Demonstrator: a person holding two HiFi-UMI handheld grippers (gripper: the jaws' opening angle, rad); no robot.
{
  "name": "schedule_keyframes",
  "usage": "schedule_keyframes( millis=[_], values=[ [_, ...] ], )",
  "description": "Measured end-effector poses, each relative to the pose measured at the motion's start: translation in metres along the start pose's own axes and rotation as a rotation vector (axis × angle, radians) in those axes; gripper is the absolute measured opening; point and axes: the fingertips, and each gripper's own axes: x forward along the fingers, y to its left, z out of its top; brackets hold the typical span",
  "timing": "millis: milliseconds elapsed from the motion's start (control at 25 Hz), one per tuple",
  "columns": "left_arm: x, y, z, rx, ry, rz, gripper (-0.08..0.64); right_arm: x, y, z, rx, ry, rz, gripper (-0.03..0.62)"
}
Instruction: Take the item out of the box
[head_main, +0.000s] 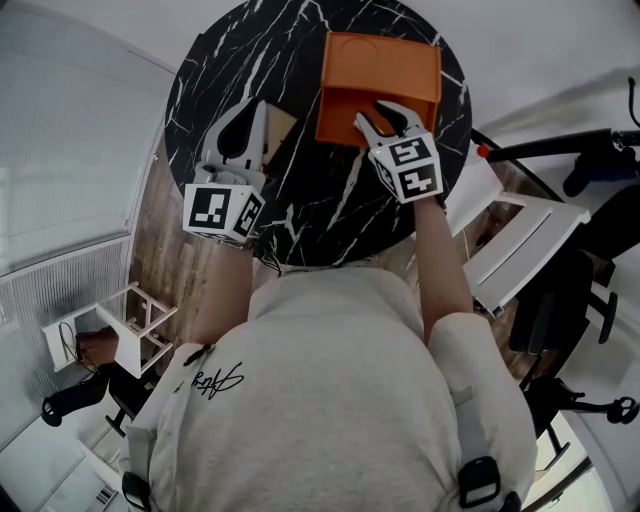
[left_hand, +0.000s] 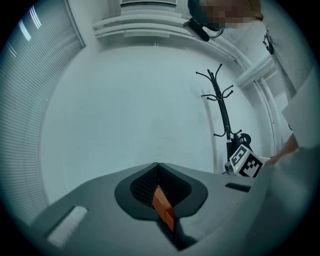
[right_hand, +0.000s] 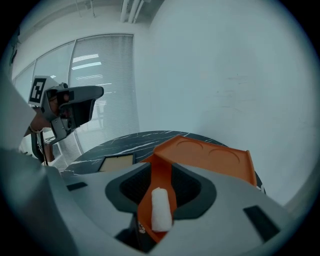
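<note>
Right tongs (right_hand: 160, 169) spread, white roll (right_hand: 160, 210) between them in orange box (right_hand: 210, 157) | left tongs (left_hand: 158, 167) pressed together

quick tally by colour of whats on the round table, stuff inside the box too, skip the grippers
orange: 1, the box
white: 1, the roll lying in the box
tan: 1, the card
total: 3
</note>
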Motion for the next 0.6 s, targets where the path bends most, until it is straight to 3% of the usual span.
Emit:
schedule_keyframes(
  millis=[600],
  values=[
    [0.001, 0.002, -0.003, 0.002, 0.012, 0.003, 0.003, 0.020, 0.002, -0.038, -0.035, 0.148, 0.014, 0.107]
  ],
)
